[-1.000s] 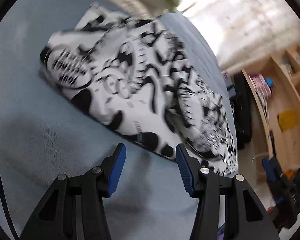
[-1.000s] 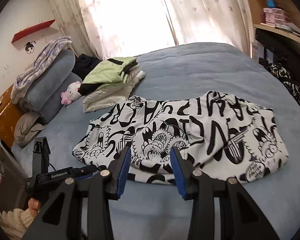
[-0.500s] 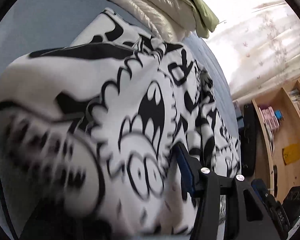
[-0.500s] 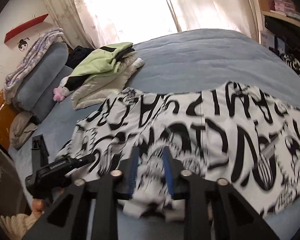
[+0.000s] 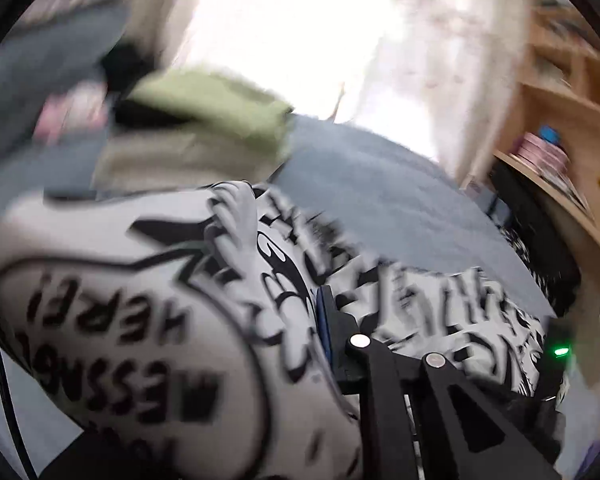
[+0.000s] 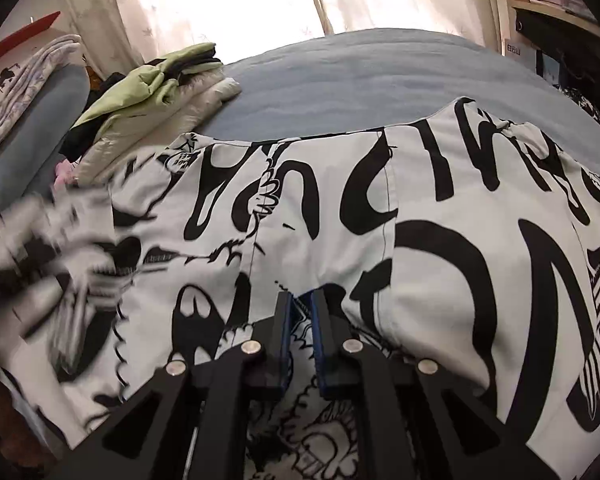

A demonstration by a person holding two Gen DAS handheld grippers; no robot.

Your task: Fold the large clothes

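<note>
- Left gripper point(image 5: 320, 320) closing, now clamped on printed garment point(image 5: 140, 300), lifted off bed point(image 5: 380, 184) since a second ago
- right gripper point(image 6: 300, 320) closing, pinching near hem; fold can start

A white garment point(image 6: 440, 248) carried bold black cartoon lettering. It lay on a grey-blue bedspread point(image 6: 360, 80). Beyond the garment were pale green and cream folded clothes point(image 6: 156, 88). Gripper pads point(image 6: 318, 320) were blue.

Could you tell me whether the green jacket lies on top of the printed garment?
No, the green jacket lies beside the printed garment.
</note>
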